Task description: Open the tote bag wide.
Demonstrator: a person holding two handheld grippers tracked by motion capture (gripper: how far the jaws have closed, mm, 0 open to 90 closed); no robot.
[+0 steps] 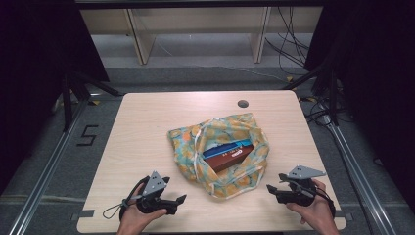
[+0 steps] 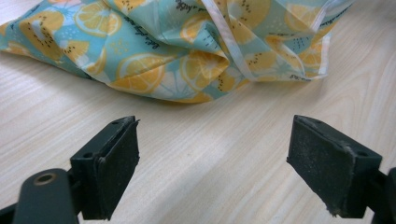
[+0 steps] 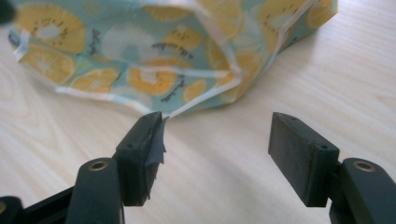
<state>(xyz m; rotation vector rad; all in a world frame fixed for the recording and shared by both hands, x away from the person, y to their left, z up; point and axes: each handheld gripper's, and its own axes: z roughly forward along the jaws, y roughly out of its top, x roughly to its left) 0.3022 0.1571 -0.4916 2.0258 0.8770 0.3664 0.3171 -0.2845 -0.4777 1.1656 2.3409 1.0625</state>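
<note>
A teal cloth bag printed with orange slices (image 1: pixel 220 152) lies open in the middle of the wooden table (image 1: pixel 147 127). Inside it rest a dark red box (image 1: pixel 228 157) and a blue box (image 1: pixel 222 147). My left gripper (image 1: pixel 180 200) is open near the front left, pointing toward the bag's lower edge (image 2: pixel 187 70), with bare wood between its jaws (image 2: pixel 212 161). My right gripper (image 1: pixel 270 188) is open at the front right; its jaws (image 3: pixel 217 154) hold nothing, and the bag's white-trimmed hem (image 3: pixel 154 79) lies just beyond its left fingertip.
A round cable hole (image 1: pixel 242 104) sits near the table's far edge. Beyond the table stand pale wooden shelves (image 1: pixel 195 29) and loose cables on the floor (image 1: pixel 288 49). A "5" is marked on the floor at left (image 1: pixel 86 135).
</note>
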